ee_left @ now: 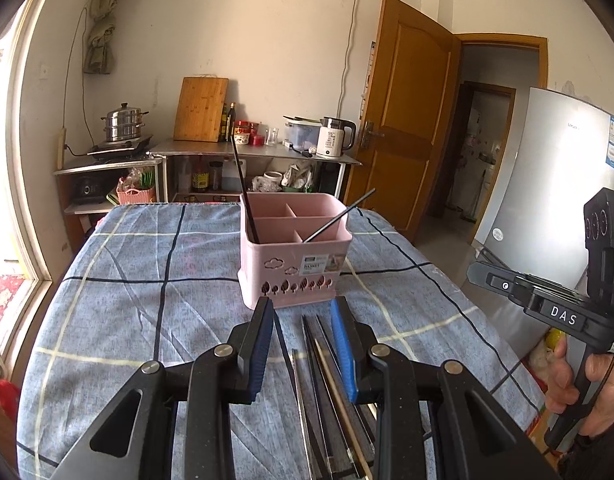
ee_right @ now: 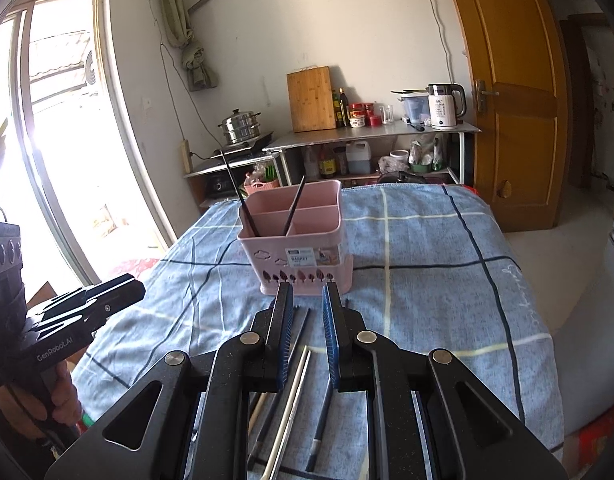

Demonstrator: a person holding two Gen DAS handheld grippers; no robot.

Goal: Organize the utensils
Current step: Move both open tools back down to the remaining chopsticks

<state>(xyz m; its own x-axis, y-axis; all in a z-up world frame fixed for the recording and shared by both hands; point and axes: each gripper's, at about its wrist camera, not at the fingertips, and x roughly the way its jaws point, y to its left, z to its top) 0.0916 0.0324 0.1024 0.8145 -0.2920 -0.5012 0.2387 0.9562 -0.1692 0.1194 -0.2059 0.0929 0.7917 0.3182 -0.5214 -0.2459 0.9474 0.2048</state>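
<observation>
- Looking from the left wrist: the left gripper hangs over loose chopsticks on the blue checked cloth, jaws narrowly apart and holding nothing; the pink basket stands just beyond with two dark chopsticks inside.
- Looking from the right wrist: the right gripper has narrow, empty jaws over the chopsticks, near the basket.

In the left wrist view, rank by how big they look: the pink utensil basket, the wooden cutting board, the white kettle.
1. pink utensil basket, largest, though it sits nearest the camera.
2. wooden cutting board.
3. white kettle, smallest; both stand far back.
</observation>
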